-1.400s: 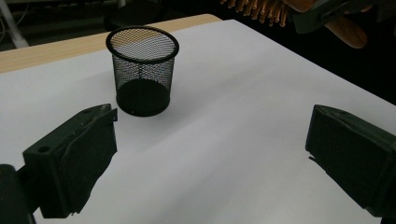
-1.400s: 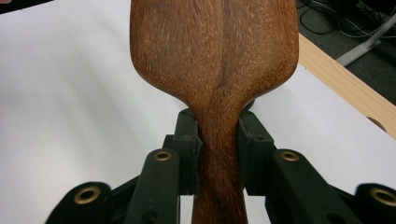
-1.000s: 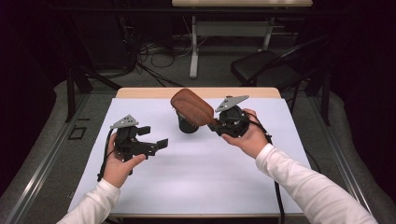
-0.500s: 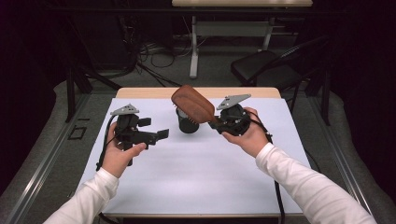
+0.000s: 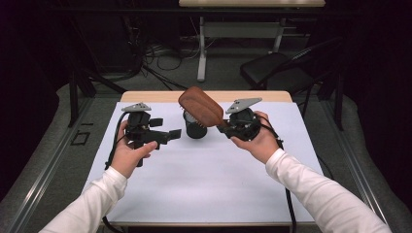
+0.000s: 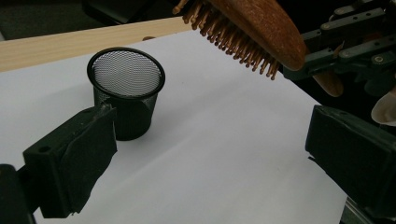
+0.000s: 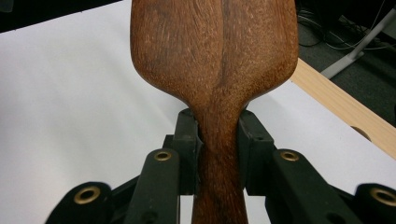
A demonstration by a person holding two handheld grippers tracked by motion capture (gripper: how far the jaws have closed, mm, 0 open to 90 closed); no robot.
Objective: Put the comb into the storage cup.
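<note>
- Brush (image 5: 200, 106): wooden paddle hairbrush, reddish-brown, above the centre of the high view; held off the table by its handle, tilted with the head up and to the left, bristles (image 6: 229, 35) facing down.
- Cup (image 5: 195, 125): black mesh, upright, empty, on the white sheet just below the brush head.

High view looks down the table (image 5: 204, 184); both tool views sit close, sharing the hairbrush (image 6: 252, 28).
</note>
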